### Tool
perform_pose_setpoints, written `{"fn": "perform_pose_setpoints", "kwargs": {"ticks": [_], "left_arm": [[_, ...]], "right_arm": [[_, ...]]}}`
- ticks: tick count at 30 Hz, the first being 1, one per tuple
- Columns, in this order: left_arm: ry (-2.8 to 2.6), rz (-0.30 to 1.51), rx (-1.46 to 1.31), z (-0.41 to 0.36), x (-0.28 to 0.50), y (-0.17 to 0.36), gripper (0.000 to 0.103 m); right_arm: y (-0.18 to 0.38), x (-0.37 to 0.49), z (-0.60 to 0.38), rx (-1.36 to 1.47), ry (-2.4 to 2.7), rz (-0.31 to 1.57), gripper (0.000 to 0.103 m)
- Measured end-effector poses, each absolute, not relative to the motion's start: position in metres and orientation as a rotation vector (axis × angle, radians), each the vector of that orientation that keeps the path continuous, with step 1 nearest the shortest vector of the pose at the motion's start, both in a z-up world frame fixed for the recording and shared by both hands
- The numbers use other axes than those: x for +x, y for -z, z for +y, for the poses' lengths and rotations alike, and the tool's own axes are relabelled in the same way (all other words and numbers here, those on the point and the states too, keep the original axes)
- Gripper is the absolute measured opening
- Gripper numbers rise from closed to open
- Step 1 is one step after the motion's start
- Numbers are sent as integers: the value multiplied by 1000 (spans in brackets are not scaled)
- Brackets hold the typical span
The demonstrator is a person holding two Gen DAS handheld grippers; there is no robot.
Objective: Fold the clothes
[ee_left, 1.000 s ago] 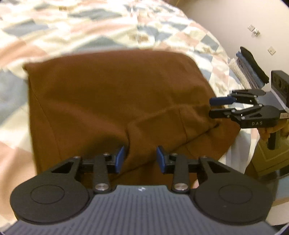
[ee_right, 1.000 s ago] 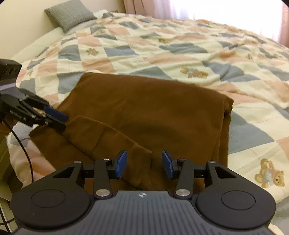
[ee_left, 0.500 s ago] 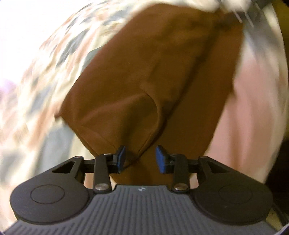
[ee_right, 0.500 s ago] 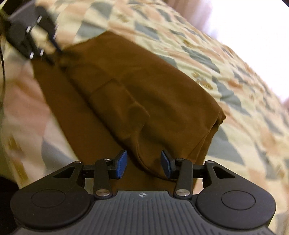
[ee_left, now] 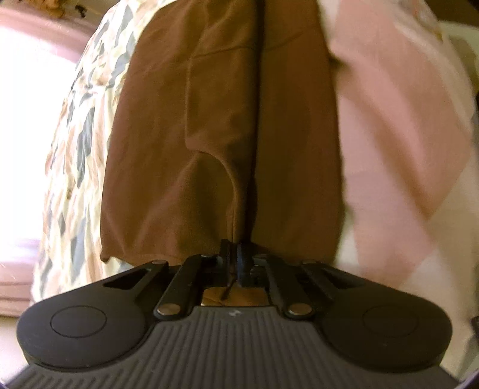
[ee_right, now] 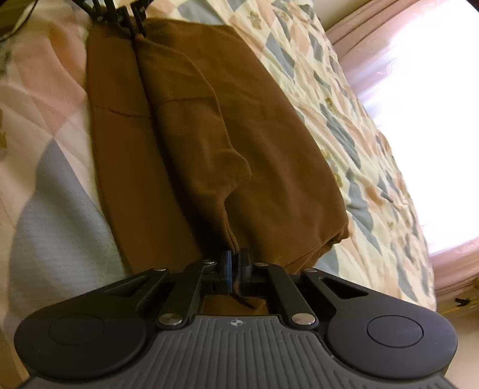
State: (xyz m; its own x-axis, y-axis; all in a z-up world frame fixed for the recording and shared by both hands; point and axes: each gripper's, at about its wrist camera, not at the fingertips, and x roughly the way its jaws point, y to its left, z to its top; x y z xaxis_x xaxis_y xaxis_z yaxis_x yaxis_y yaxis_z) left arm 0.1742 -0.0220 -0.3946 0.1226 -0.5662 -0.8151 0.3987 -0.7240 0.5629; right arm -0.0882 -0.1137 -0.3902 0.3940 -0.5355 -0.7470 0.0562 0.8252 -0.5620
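Note:
A brown garment [ee_left: 185, 143] lies partly folded on the patchwork quilt [ee_left: 77, 125]. My left gripper [ee_left: 235, 254] is shut on the garment's near edge, cloth pinched between its blue pads. My right gripper [ee_right: 235, 263] is shut on the opposite end of the same edge of the garment [ee_right: 239, 134]. The edge runs taut between the two grippers. In the right wrist view the left gripper [ee_right: 131, 21] shows at the top left, clamped on the far corner.
The quilt [ee_right: 344, 125] covers the bed on both sides of the garment. Its pink and white patches [ee_left: 398, 119] hang down over the bed's side. A bright curtained window [ee_right: 419, 89] lies beyond the bed.
Both grippers swung round to opposite ends of the garment's near edge and went from open to shut on the cloth. The edge is now pulled straight between them.

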Motion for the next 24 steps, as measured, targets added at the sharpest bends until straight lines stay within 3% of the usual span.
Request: {"fn": "perform_pose_setpoints", "kwargs": {"ticks": [11, 19, 21, 24], "left_arm": [[1688, -95, 1631, -6, 169, 354, 0], [1647, -44, 1621, 4, 169, 379, 0], [1610, -86, 1598, 0, 169, 380, 6], [1595, -200, 1652, -8, 169, 386, 15]], "right_arm": [[354, -107, -101, -427, 374, 1085, 0], [359, -106, -99, -399, 359, 1121, 2], [368, -102, -98, -429, 375, 1139, 2], [377, -97, -93, -484, 396, 1155, 27]]}}
